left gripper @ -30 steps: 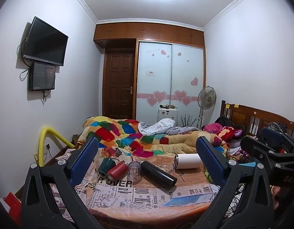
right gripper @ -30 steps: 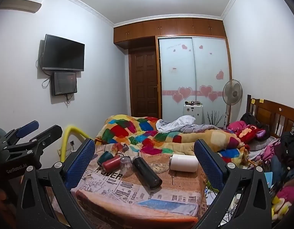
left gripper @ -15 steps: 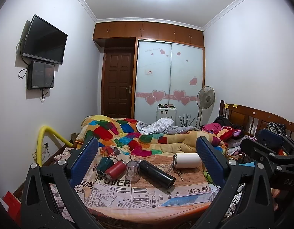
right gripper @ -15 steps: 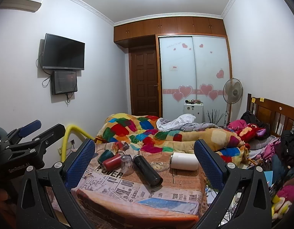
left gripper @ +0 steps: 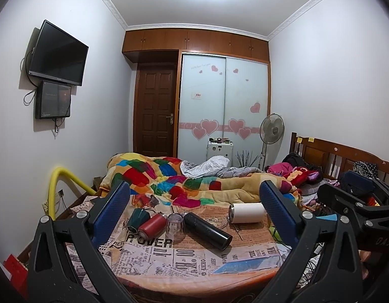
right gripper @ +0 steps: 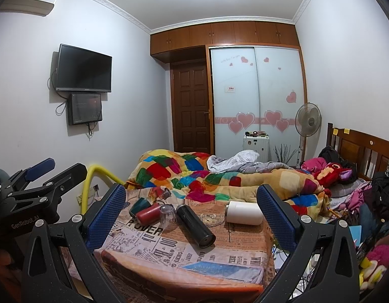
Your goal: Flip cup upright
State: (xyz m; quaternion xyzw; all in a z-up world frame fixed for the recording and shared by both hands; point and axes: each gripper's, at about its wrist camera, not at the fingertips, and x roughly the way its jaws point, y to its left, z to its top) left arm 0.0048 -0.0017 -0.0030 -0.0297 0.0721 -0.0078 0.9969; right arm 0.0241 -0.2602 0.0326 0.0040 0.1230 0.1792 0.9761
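Observation:
Several cups lie on a small table (left gripper: 184,260) covered with a newspaper-print cloth. A green cup (left gripper: 134,219), a red cup (left gripper: 151,225), a black flask (left gripper: 207,229) and a white cup (left gripper: 247,212) lie on their sides. A clear glass (left gripper: 174,227) stands mouth down. They show also in the right wrist view: green cup (right gripper: 139,205), red cup (right gripper: 148,213), glass (right gripper: 168,216), black flask (right gripper: 195,225), white cup (right gripper: 243,212). My left gripper (left gripper: 194,214) and right gripper (right gripper: 192,214) are both open, empty, and well back from the table.
A bed with a colourful quilt (left gripper: 174,176) lies behind the table. A yellow tube (left gripper: 58,184) arches at the left wall. A glass dish (right gripper: 211,219) sits between the flask and white cup. Clutter (right gripper: 371,209) fills the right side.
Both views have shifted slightly; the table sits a little higher in the left wrist view. The cups have not moved. Both grippers remain open.

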